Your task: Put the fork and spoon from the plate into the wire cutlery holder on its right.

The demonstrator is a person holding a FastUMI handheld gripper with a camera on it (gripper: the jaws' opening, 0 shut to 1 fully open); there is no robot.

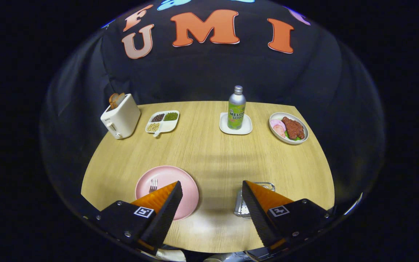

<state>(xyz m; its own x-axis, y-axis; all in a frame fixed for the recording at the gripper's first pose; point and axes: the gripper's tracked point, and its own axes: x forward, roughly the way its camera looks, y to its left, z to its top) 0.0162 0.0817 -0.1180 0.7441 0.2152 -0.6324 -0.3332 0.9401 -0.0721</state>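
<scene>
The fork (153, 185) lies on the pink plate (189, 191), tines pointing away, its handle running down behind the left finger; the spoon may lie there too, hidden behind that finger, but I cannot tell. The plate sits partly under the left fingertip, the wire cutlery holder (241, 207) partly under the right one, with bare table (209, 160) between them. The gripper (212, 186) hangs above the table's near edge with its fingers spread wide, holding nothing, tips level and pointing across the table. Beyond them, along the far edge, stand a toaster (121, 116) with bread in its slot, a divided snack dish (162, 121), a green bottle (236, 108) on a small white tray (224, 128), and a bowl of food (288, 128).
</scene>
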